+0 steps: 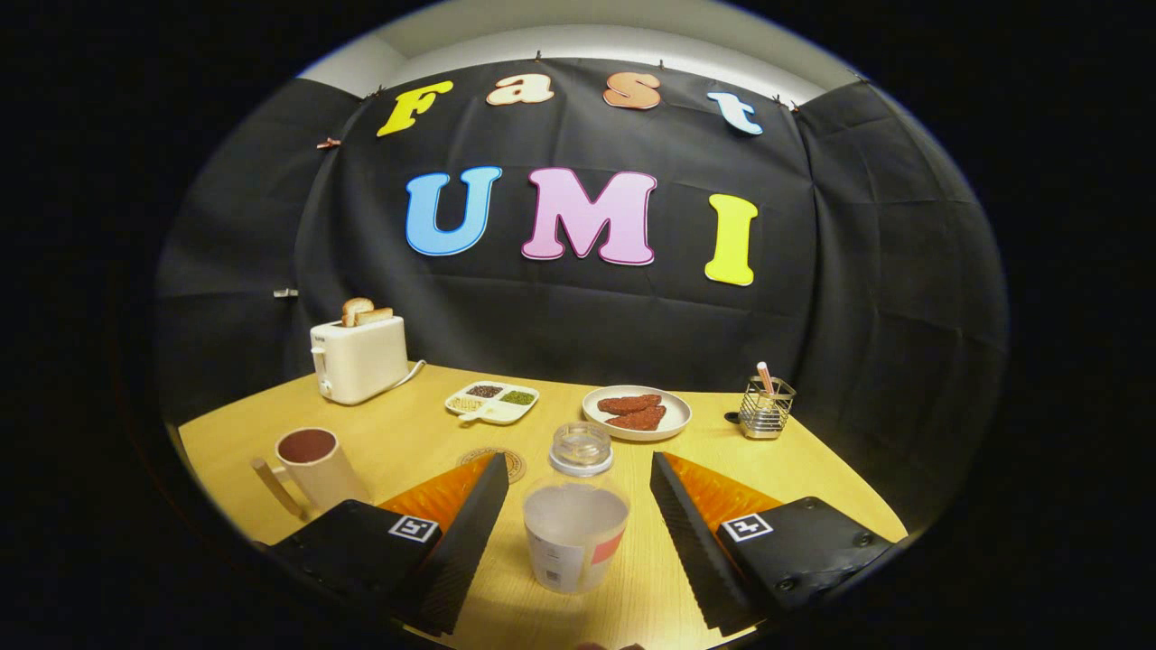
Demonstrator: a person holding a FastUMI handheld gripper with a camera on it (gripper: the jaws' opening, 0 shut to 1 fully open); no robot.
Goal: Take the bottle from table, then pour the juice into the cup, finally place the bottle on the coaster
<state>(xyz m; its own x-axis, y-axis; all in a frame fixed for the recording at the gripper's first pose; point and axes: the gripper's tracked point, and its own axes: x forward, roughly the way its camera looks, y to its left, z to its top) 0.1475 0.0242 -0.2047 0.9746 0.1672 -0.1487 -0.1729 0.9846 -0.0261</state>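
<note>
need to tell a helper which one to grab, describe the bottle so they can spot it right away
On the yellow wooden table, look at the near edge, where the gripper is open. The bottle stands upright between its fingers, touched by neither, with the round coaster just beyond. It is the clear plastic container with a wrap label and no cap, unlike the handled cup to the side.

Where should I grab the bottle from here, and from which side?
Grip the bottle on its wide labelled body, below the narrower neck and clear cap. It stands upright between the open fingers of the gripper, so come straight ahead, level with the table, and close from both sides. The round body should seat between the pads; the neck looks too slim and high for a steady pour.
</note>
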